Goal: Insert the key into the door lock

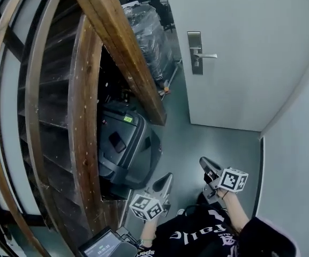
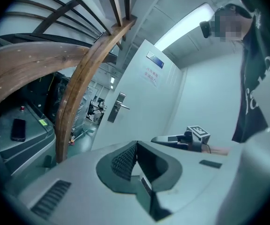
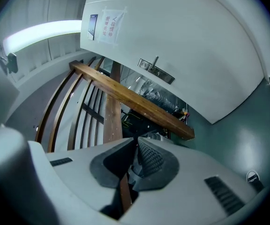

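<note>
The grey door [image 1: 250, 47] stands shut ahead, with a metal lock plate and lever handle [image 1: 196, 52] on its left side. The handle also shows in the left gripper view [image 2: 120, 107] and the right gripper view [image 3: 156, 69]. Both grippers hang low and far from the door, near the person's body. My left gripper [image 1: 167, 178] is shut, its jaws meeting at the tip [image 2: 135, 145]. My right gripper [image 1: 204, 161] is shut too [image 3: 137, 140], and it shows from the side in the left gripper view [image 2: 166, 138]. I see no key in any view.
A curved wooden staircase with a slanted beam [image 1: 117, 42] fills the left. Under it sits a grey case [image 1: 125, 143] with a phone [image 2: 18, 129] on top. A plastic-wrapped stack [image 1: 149, 31] stands beyond. A white wall [image 1: 299, 159] runs along the right. A screen [image 1: 103, 245] is at the bottom.
</note>
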Motion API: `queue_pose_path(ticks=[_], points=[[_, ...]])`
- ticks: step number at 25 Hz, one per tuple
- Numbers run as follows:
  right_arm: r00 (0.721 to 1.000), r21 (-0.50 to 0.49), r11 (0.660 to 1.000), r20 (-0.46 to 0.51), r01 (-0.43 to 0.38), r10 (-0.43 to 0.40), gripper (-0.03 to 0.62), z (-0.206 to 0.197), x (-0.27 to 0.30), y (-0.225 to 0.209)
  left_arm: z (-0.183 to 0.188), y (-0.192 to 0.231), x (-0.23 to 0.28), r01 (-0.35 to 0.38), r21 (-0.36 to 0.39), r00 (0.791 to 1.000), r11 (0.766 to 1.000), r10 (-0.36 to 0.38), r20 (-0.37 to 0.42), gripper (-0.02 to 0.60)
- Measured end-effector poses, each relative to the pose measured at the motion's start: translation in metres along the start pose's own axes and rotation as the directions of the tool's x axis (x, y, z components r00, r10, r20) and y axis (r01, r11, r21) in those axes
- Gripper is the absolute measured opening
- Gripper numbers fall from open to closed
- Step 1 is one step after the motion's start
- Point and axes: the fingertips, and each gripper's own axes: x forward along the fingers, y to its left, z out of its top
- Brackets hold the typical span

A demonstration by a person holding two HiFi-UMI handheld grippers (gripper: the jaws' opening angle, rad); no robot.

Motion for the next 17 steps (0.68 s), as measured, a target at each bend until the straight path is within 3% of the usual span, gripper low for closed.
queue_pose_path(ticks=[7,17], points=[[0.999,-0.004,1.0,0.046,0.029,-0.029,0.037,-0.081,-0.018,0.049,-0.031,0.016,-0.097,0.013,-0.032,1.0,0.999,-0.014,-0.028,0.006],[0.992,0.003,0.996,0.082,0.093,-0.093,0.037,-0.127,-0.095,0.071,-0.044,-0.044,-0.128,0.126,-0.012,0.991,0.992,-0.127,-0.034,0.006]])
